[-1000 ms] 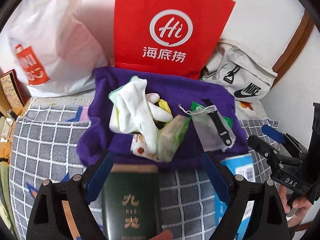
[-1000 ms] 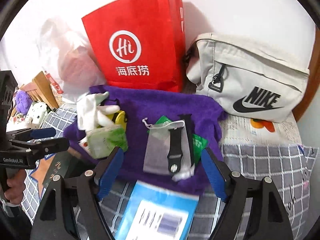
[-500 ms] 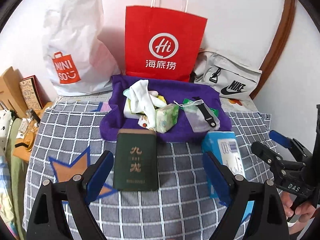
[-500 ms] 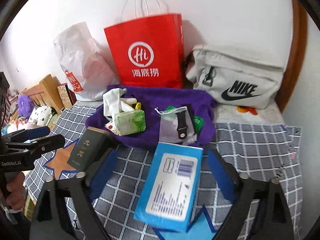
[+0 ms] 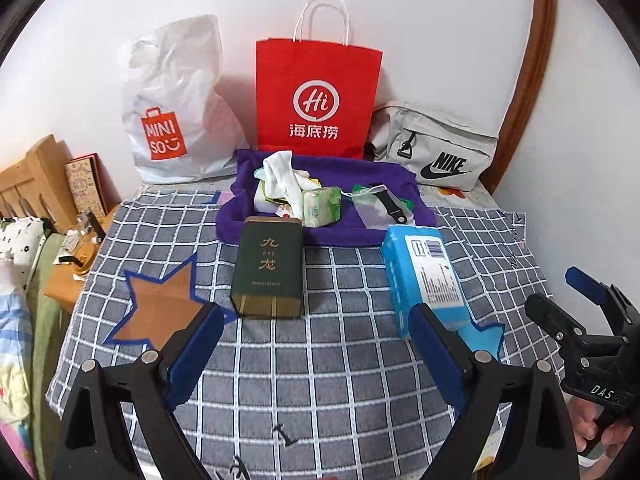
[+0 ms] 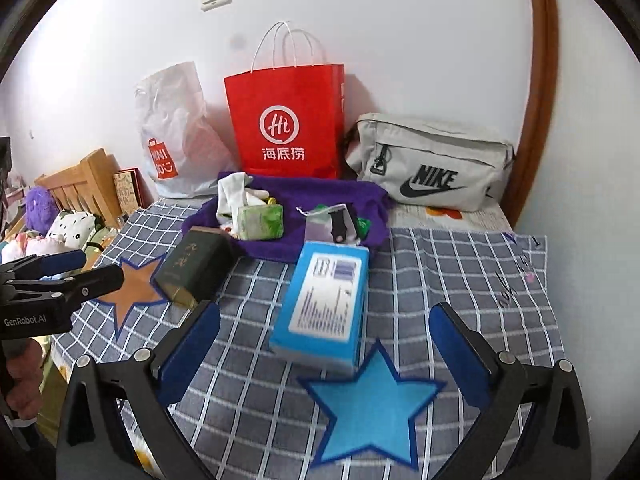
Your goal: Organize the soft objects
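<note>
Left hand-held gripper (image 5: 316, 332) agape; right hand-held gripper (image 6: 324, 330) likewise.

Left claw (image 5: 316, 328): black frame arms, blue pads on the fingers (image 5: 196, 344), silver screws at joints. Right claw (image 6: 326, 332): same build; seen at frame right of left view, white "DAS" lettering, bare skin below.

Cloth, paper, plastic, wood

Woven checked cloth (image 5: 344, 360) covers the table; the purple towel (image 5: 360, 224) looks fuzzy. The red bag (image 5: 318, 96) is matt paper, the white bag (image 5: 176, 100) crinkled glossy plastic, the headboard (image 6: 76, 188) wood.
</note>
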A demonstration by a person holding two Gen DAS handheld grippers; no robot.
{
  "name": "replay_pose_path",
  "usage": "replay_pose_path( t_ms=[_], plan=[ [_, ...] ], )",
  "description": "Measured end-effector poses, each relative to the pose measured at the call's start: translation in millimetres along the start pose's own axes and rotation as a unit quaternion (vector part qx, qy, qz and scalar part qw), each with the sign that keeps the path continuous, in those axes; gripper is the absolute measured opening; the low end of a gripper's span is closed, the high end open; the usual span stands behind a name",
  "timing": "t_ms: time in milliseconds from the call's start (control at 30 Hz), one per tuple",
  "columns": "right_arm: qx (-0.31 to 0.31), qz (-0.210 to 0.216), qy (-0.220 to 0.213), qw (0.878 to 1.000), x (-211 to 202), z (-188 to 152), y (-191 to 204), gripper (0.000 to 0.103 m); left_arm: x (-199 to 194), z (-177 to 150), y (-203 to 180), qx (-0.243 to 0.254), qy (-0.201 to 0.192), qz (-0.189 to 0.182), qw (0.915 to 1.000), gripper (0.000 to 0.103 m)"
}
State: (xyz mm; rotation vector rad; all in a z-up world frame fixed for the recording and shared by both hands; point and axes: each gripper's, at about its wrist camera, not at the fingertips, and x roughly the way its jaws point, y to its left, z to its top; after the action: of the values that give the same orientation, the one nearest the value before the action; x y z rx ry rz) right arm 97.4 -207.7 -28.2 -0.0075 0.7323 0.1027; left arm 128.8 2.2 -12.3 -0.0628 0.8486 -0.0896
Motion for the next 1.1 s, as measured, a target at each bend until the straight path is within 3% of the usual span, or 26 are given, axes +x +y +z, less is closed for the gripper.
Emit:
replay_pose_path(
  t_ms=[233, 1100],
  plan=[
    [0.002, 0.006, -0.013, 1.0, -27, -19, -2, 0.103, -29, -22, -9, 0.003, -0.033, 0.034, 0.9989, 0.094],
    [0.0, -0.001, -0.025, 1.0, -51, -33, 3, 0.103, -55, -37, -17, 0.001, -0.056, 0.025, 0.9981, 0.094]
  ],
)
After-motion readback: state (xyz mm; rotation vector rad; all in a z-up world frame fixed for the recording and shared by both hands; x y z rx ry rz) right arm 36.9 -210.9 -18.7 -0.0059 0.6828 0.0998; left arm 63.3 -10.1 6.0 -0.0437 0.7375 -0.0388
